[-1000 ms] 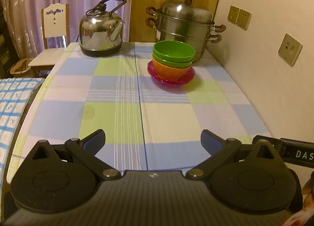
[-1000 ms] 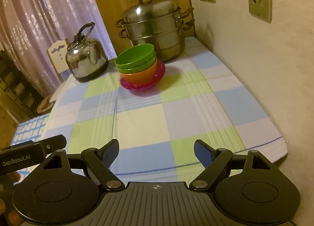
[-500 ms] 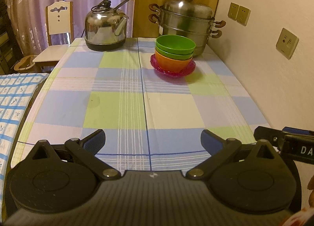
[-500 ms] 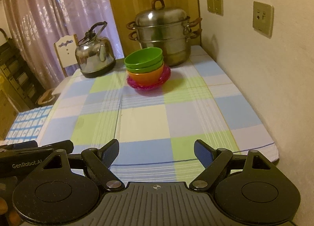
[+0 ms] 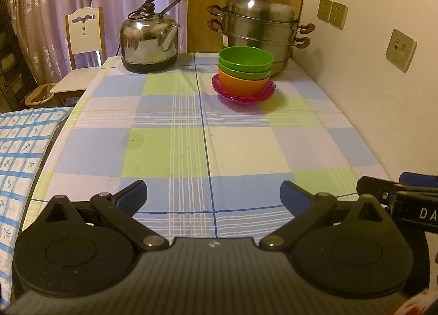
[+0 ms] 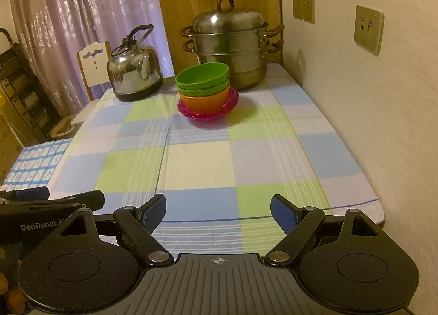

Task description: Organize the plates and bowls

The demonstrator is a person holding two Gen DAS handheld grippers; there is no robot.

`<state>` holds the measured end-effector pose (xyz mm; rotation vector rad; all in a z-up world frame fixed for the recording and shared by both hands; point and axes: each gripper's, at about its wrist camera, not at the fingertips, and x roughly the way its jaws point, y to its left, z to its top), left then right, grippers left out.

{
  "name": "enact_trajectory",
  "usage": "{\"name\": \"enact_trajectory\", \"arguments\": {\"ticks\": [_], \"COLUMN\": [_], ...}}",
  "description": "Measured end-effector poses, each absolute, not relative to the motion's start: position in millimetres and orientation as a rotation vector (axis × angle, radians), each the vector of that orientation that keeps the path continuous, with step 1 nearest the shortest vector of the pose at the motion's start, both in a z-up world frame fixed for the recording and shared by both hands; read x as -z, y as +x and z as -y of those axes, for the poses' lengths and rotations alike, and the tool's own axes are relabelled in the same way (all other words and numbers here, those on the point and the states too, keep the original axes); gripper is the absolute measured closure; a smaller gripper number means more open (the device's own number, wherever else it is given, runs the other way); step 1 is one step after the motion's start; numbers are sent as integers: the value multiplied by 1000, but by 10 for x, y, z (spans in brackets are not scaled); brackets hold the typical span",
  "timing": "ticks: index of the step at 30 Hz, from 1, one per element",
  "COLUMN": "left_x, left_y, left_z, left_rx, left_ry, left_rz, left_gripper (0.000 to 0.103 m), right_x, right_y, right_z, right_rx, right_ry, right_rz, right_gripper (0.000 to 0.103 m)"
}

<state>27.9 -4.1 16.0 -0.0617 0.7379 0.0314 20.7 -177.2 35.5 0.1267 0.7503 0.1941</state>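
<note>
Two green bowls (image 5: 245, 60) sit nested in an orange bowl (image 5: 242, 83), which rests on a pink plate (image 5: 243, 95) at the far side of the checked tablecloth. The stack also shows in the right wrist view, with the green bowls (image 6: 202, 79), orange bowl (image 6: 204, 101) and pink plate (image 6: 208, 112). My left gripper (image 5: 213, 196) is open and empty over the table's near edge. My right gripper (image 6: 218, 212) is open and empty beside it, far from the stack.
A steel kettle (image 5: 149, 41) and a tiered steel steamer pot (image 5: 258, 27) stand at the table's back. A wall (image 5: 383, 82) runs along the right edge. A white chair (image 5: 82, 49) stands at the far left, and blue checked cloth (image 5: 19, 150) lies left.
Both grippers have pulled back toward the near edge of the table and levelled out. The bowl stack has not moved. Both stay open.
</note>
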Motion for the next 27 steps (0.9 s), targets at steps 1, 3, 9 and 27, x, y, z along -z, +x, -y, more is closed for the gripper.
{"name": "enact_trajectory", "arguments": {"ticks": [1, 3, 9, 27], "left_x": [-160, -150, -138, -133], "left_y": [283, 288, 291, 289], "left_z": [42, 41, 53, 70], "left_rx": [-33, -34, -32, -31], "left_ry": [-59, -60, -54, -52], "left_rz": [-738, -740, -741, -739], "left_gripper": [0, 0, 0, 0], "right_x": [-351, -346, -321, -295], "right_y": [208, 212, 222, 241], "right_z": [1773, 1776, 1803, 1821], "right_rx": [-194, -195, -192, -186], "right_ry": [128, 129, 130, 132], "right_rz": [-750, -753, -758, -764], "right_gripper": [20, 20, 20, 20]}}
